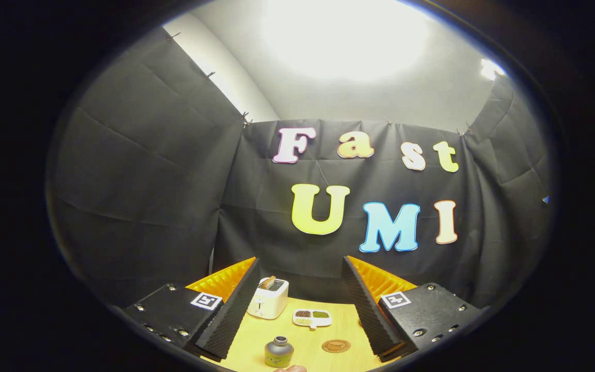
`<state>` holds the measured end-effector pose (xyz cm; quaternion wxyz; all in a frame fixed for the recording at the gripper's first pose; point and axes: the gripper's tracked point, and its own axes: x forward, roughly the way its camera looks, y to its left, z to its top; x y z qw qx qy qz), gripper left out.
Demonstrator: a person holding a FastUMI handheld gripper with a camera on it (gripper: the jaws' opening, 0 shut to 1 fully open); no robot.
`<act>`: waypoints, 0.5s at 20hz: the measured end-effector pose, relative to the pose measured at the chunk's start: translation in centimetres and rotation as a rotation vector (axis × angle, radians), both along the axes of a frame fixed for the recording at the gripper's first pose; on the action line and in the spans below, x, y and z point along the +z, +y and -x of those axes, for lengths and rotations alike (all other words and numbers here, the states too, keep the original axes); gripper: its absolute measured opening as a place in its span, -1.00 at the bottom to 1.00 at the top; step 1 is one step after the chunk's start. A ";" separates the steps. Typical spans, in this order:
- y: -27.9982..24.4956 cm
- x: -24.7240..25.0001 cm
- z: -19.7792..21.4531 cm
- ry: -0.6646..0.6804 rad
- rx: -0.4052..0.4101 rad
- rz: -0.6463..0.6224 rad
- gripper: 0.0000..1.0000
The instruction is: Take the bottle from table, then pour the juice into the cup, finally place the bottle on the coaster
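1. On the yellow table (297, 338), between the two fingers of the tongs (300, 315), the bottle (279, 352) stands upright with its cap on, at about 6 o'clock from the toaster (268, 298).
2. The tongs are spread wide and hold nothing; both fingers stand apart from the bottle.
3. By my judgement the first step is in hand: the bottle is not yet taken.
4. The next move calls for lowering the tongs over the bottle so that one finger lies on each side, then closing.
5. The round coaster (335, 345) lies at 3 o'clock from the bottle, near it; a small dish (312, 318) of grains lies beyond.
6. The coaster's stamp and the square markers on the fingers are too small to read; the bottle bears no legible label.
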<state>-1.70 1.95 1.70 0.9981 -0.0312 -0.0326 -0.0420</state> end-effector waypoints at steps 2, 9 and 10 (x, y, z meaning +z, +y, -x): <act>-0.4 -0.6 0.0 -0.008 -0.034 -0.007 0.93; 0.3 -5.9 -0.1 0.048 -0.074 -0.030 0.93; 0.7 -7.3 -0.1 0.068 -0.076 -0.040 0.93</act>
